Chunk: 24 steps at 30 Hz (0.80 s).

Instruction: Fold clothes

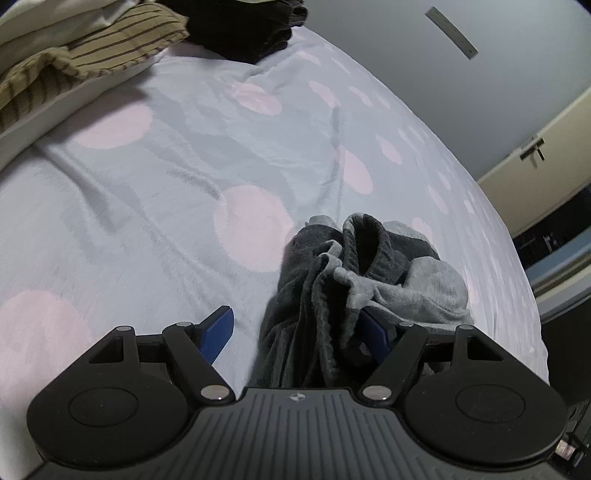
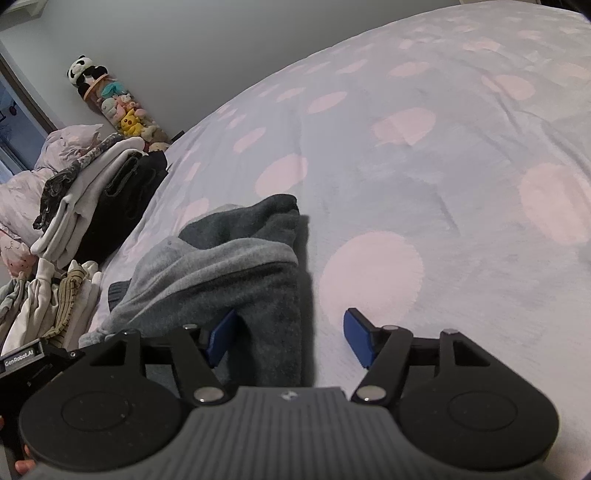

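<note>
A dark and light grey fleece garment (image 1: 347,280) lies bunched on the bed sheet (image 1: 166,184), which is pale with pink dots. My left gripper (image 1: 299,328) is open; the garment lies between its blue pads and covers most of the right pad (image 1: 373,328). In the right wrist view the same garment (image 2: 236,266) lies folded over. My right gripper (image 2: 288,339) is open, with the garment's edge between its blue pads and over the left pad (image 2: 221,338). Neither gripper grips the cloth.
A striped tan garment (image 1: 92,48) and a black one (image 1: 258,29) lie at the far left. In the right wrist view a stack of folded clothes (image 2: 92,199) and loose clothes (image 2: 48,306) sit at the left, with plush toys (image 2: 122,107) by the wall.
</note>
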{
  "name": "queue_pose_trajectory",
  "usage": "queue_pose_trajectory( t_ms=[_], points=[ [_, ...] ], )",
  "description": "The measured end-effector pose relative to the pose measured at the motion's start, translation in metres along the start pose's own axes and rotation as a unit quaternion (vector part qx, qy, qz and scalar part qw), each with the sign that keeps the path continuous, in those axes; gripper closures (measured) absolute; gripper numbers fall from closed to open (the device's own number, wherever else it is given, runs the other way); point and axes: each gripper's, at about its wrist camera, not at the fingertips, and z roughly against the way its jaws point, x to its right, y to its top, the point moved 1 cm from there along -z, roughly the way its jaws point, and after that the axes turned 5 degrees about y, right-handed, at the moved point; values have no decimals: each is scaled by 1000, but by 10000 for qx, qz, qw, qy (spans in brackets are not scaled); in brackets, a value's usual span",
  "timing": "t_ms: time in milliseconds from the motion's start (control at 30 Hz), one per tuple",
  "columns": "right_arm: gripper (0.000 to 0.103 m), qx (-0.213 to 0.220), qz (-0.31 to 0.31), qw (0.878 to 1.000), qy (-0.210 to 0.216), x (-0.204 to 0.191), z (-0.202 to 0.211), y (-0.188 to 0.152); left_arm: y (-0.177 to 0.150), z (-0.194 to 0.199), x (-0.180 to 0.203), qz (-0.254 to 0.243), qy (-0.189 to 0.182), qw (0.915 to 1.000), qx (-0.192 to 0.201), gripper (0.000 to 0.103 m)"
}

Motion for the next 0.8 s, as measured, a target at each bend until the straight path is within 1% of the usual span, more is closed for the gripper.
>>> queue_pose_trajectory(
  t_ms=[167, 300, 367, 400, 433, 500, 533, 567, 633, 733, 800],
  points=[
    [34, -34, 56, 9999, 79, 1, -2, 0, 3, -11, 8, -347, -75, 9993, -79, 17],
    [36, -76, 188, 9997, 156, -3, -7, -3, 3, -19, 17, -669, -99, 9977, -106, 25],
    [42, -92, 216, 9995, 210, -4, -9, -4, 2, -20, 18, -712, -148, 9973, -87, 37],
    [48, -98, 220, 9994, 240, -5, -10, -4, 2, -21, 19, -724, -169, 9972, -75, 38],
    [55, -105, 224, 9993, 270, -5, -10, -5, 2, -22, 20, -736, -191, 9971, -63, 43],
    [60, -118, 232, 9991, 330, -6, -12, -6, 0, -21, 23, -827, -173, 9964, -8, 48],
    [66, -125, 236, 9990, 360, -6, -12, -6, 0, -20, 24, -853, -170, 9962, 19, 52],
    [69, -123, 238, 9989, 385, -7, -13, -6, -1, -19, 26, -897, -152, 9958, 57, 55],
    [78, -88, 245, 9988, 413, -9, -12, -6, -2, -16, 30, -984, -115, 9950, 131, 59],
    [82, 10, 375, 9985, 392, -14, -8, -5, -3, -10, 38, -1193, -65, 9925, 259, 63],
    [83, 80, 452, 9983, 364, -18, -5, -5, -3, -5, 40, -1233, -128, 9917, 350, 65]
  ],
)
